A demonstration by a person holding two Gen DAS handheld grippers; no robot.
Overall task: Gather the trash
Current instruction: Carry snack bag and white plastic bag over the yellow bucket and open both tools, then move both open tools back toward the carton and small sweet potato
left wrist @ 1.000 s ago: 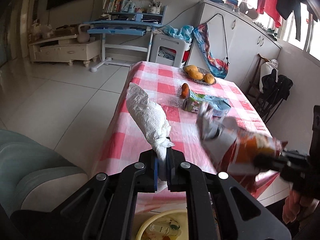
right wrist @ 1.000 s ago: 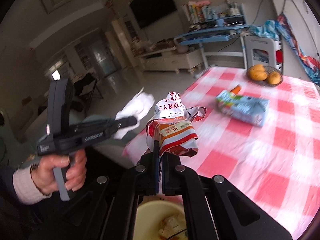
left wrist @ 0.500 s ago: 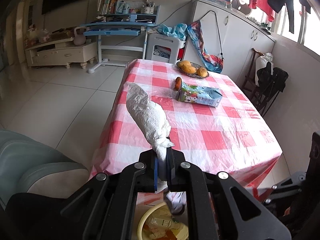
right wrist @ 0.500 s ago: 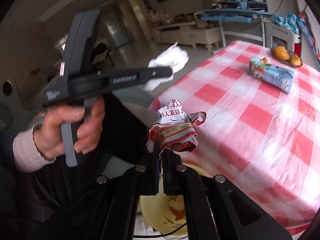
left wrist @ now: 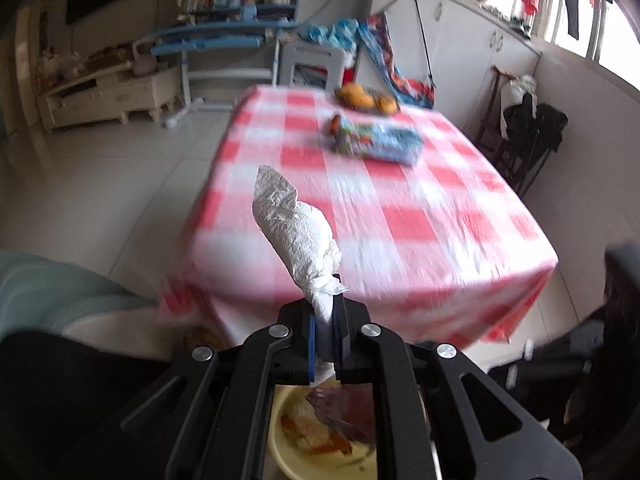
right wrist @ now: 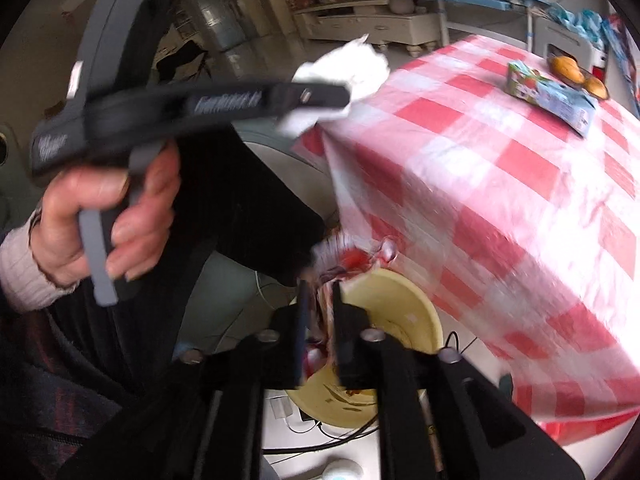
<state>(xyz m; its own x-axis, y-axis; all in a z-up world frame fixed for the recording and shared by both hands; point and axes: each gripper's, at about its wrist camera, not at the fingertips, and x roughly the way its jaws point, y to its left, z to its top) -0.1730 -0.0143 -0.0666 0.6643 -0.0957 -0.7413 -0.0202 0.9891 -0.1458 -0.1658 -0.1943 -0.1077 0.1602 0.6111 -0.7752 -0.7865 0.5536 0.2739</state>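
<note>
My left gripper [left wrist: 325, 320] is shut on a crumpled white paper towel [left wrist: 296, 232] that sticks up past its fingertips. In the right wrist view the same left gripper [right wrist: 344, 96] hangs beside the table corner with the paper towel [right wrist: 348, 68] in it. My right gripper [right wrist: 318, 300] is over the yellow bin [right wrist: 400, 300] and its jaws are opening. The red and white snack wrapper [right wrist: 340, 258] is a blur between them, loose and slipping down. In the left wrist view the wrapper [left wrist: 344, 412] shows dark inside the yellow bin [left wrist: 280, 432].
The table with the red and white checked cloth [right wrist: 480, 160] stands just beyond the bin. On it lie a blue carton [left wrist: 380, 144] and a dish of oranges [left wrist: 364, 98]. A person's hand [right wrist: 108, 216] grips the left gripper's handle. Cables lie on the floor by the bin.
Both grippers came down and back from over the table to above the bin. The right jaws have parted and the snack wrapper has dropped from its upright hold.
</note>
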